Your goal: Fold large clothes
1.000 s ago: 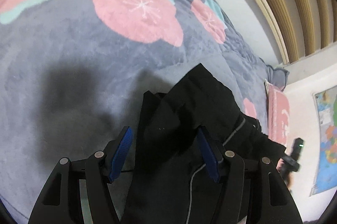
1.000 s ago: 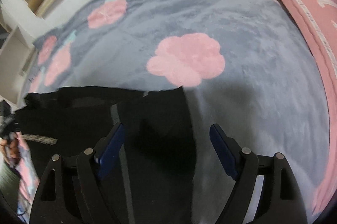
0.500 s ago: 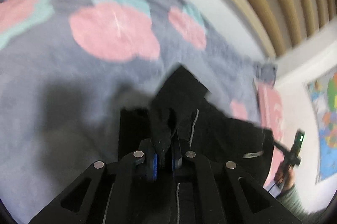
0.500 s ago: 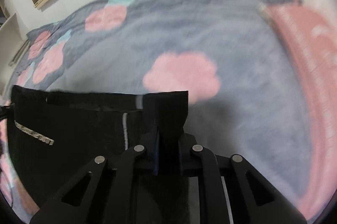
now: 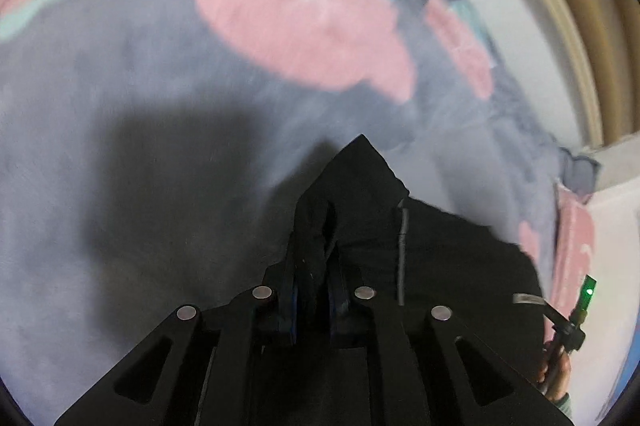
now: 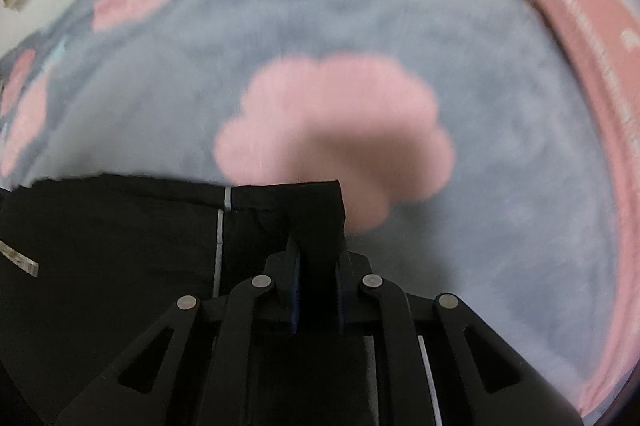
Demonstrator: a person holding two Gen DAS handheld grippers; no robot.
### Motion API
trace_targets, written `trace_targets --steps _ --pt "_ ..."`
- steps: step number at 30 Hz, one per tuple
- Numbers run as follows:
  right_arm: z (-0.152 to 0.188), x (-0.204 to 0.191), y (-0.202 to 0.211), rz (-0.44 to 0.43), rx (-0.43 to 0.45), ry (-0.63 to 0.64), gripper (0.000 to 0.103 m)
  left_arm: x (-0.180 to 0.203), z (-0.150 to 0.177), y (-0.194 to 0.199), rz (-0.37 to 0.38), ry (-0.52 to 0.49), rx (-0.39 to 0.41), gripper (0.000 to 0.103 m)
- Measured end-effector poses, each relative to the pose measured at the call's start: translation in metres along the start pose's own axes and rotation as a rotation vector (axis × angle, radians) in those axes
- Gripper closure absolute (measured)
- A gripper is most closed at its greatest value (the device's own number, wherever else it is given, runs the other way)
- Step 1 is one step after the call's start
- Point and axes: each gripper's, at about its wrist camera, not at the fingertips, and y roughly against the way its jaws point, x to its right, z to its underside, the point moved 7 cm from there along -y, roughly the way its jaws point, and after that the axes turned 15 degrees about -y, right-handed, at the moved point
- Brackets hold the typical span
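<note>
Both tools have closed since a second ago: your left tool (image 5: 316,266) and right tool (image 6: 318,258) pinch the black garment's (image 6: 120,246) corners above the bed (image 6: 360,5). Lift evenly, keeping its edge taut.

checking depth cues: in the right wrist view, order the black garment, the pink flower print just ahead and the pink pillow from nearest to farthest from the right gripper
1. Black garment: clamped in the right gripper, spreading to its left.
2. Pink flower print: on the grey blanket, just ahead of the fingertips.
3. Pink pillow: at the far right edge of the bed.
</note>
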Motion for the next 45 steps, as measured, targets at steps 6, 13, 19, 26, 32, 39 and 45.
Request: trace_targets --steps 6,13,19,26,32,39,45 --pt "0.003 0.009 0.031 -0.055 0.0 -0.053 0.071 0.008 -0.004 0.019 -0.031 -0.059 -0.018 0.076" --pt "0.048 0.008 0.142 -0.175 0.119 -0.036 0.057 0.041 0.009 0.119 -0.067 -0.248 0.116 0.07" --pt "0.114 -0.033 0.169 -0.225 0.072 0.042 0.057 0.121 0.062 0.14 0.13 -0.341 0.123 0.055" --pt "0.173 -0.087 0.132 -0.201 0.007 0.131 0.056 0.202 0.126 0.084 0.203 -0.47 0.032 0.055" --pt "0.193 -0.096 0.084 -0.083 0.004 0.202 0.047 0.204 0.154 0.015 0.047 -0.519 -0.041 0.056" --pt "0.184 -0.096 0.096 -0.143 -0.052 0.171 0.046 0.209 0.144 0.024 0.025 -0.523 -0.062 0.056" --pt "0.127 -0.12 0.11 -0.152 0.063 0.16 0.046 0.226 0.087 0.057 0.06 -0.501 0.063 0.055"
